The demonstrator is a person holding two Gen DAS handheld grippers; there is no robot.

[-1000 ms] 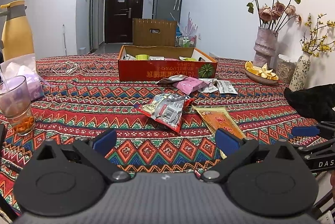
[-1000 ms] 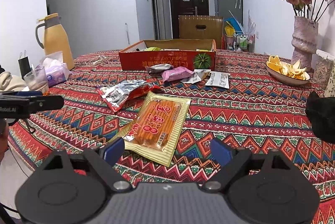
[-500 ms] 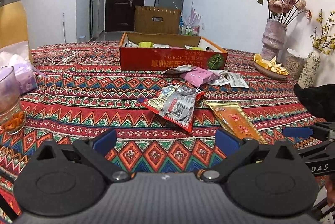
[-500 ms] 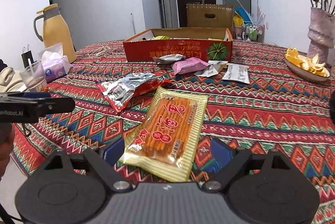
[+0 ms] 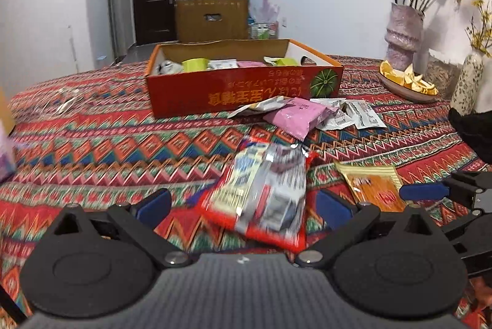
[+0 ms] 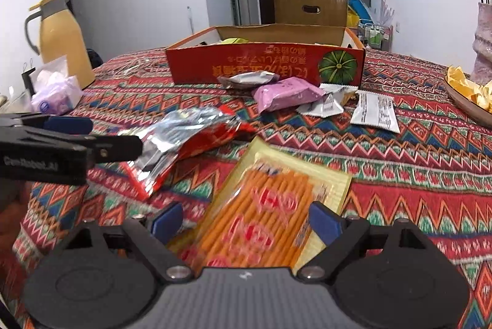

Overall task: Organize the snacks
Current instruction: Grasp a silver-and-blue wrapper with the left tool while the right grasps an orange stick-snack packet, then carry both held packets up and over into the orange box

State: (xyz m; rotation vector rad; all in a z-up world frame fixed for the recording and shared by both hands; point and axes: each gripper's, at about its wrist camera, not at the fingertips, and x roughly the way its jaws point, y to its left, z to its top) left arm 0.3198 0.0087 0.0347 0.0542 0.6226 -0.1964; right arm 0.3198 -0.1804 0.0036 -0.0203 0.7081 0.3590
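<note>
The snacks lie loose on a table under a red patterned cloth (image 6: 415, 175). Nearest is a yellow packet of orange sticks (image 6: 270, 215) printed with large red characters too blurred to read; it lies flat between the wide-apart fingers of the right gripper (image 6: 246, 222), and no pad presses on it. Just to its left a red and silver packet (image 5: 261, 199) lies crumpled, between the equally spread fingers of the left gripper (image 5: 243, 207), which grips nothing; its printing is smeared by motion. In the right wrist view the left gripper's side bears pale lettering, something like "GenRobot.AI".

Further back a pink packet (image 6: 286, 93), a silver pouch (image 6: 249, 79) and white sachets (image 6: 375, 112) with fine black print cluster against an open orange cardboard box (image 6: 264, 64). The box front carries yellow Asian characters, upside down, beside a picture of a green pumpkin. More packets sit inside.

A yellow jug (image 6: 61, 39) stands at far left, a vase of dried roses (image 5: 402, 33) and a dish of peel (image 5: 406, 81) at right.
</note>
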